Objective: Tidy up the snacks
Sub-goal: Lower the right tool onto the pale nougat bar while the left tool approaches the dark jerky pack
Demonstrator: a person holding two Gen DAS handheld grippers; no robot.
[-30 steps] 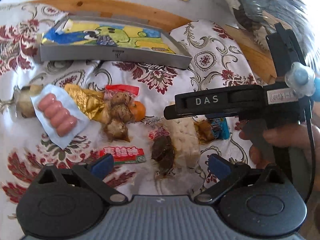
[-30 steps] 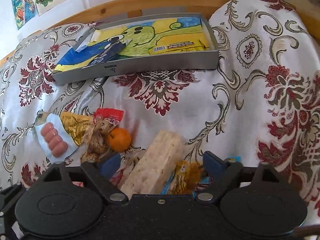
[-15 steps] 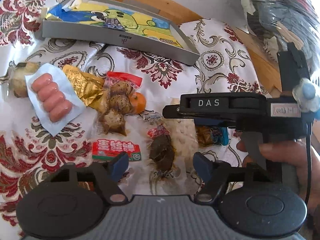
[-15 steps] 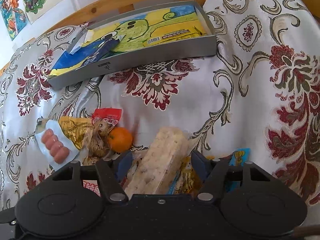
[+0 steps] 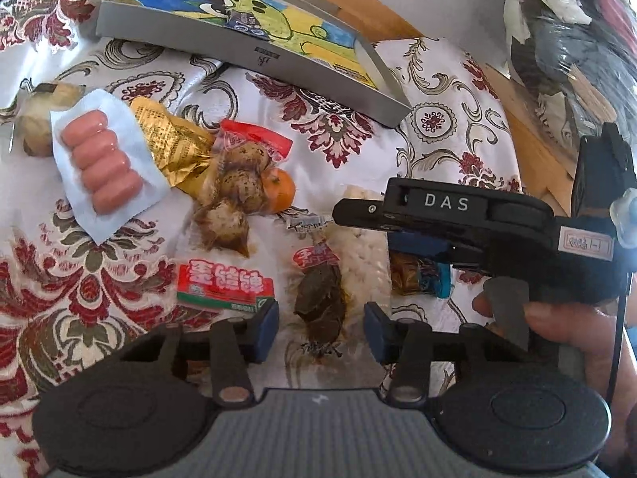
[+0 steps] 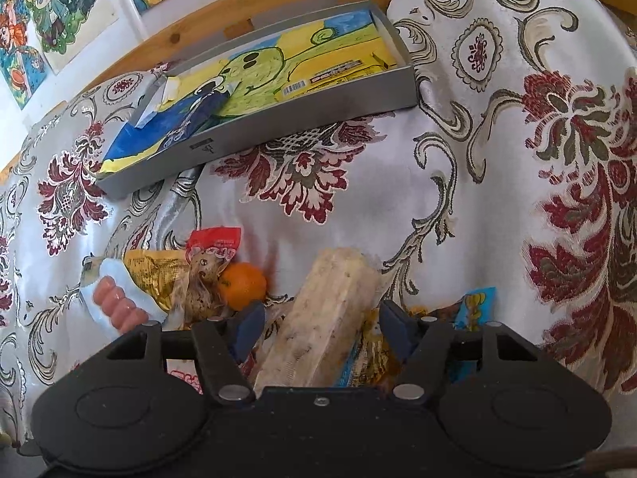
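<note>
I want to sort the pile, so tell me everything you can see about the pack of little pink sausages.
The sausage pack holds four short pink sausages side by side, sealed in a flat, white-edged plastic pouch that looks glossy. It lies tilted on the patterned cloth, at the pile's left end. Its right edge overlaps the gold foil packet; a pale wrapped snack sits just behind it. Neither gripper touches it.
</note>
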